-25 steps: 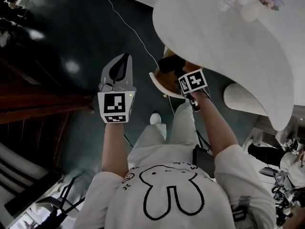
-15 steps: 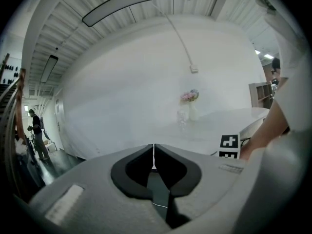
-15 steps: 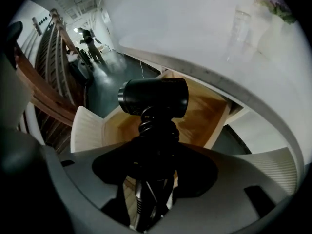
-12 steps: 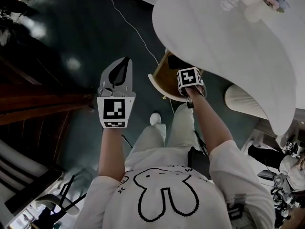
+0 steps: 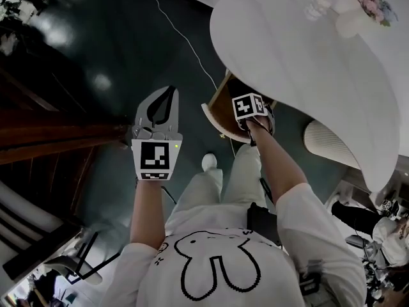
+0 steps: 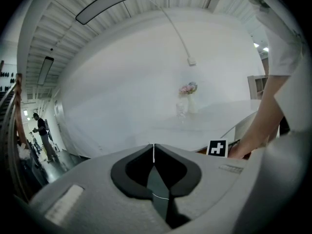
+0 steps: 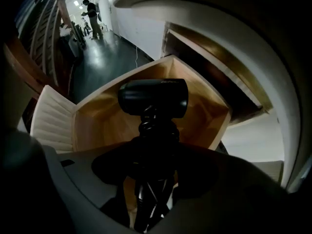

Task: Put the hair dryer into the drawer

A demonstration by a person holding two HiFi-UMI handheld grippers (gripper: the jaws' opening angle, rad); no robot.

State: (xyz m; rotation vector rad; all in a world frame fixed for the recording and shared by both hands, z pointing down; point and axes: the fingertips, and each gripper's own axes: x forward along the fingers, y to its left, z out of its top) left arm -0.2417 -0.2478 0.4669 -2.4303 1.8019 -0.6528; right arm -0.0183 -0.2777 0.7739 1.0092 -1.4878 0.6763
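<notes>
A black hair dryer (image 7: 153, 97) with its cord wound round the handle stands between the jaws of my right gripper (image 7: 148, 179), which is shut on the handle. It hangs over the open wooden drawer (image 7: 105, 108). In the head view the right gripper (image 5: 250, 109) reaches into that drawer (image 5: 220, 104) under the white table's edge, and the dryer is hidden there. My left gripper (image 5: 161, 104) is held up to the left of the drawer, jaws shut and empty. In its own view the left gripper (image 6: 153, 152) points at the white table.
A white round table (image 5: 307, 62) overhangs the drawer. A white ribbed cabinet (image 5: 332, 142) stands to the right. A flower vase (image 5: 358, 2) stands on the table. A white cord (image 5: 185, 40) runs across the dark floor. Dark wooden stairs (image 5: 51, 139) lie left. A person (image 7: 92, 16) stands far off.
My right gripper has moved forward and down into the drawer with the hair dryer, which is now out of sight in the head view. The left gripper stays nearly still.
</notes>
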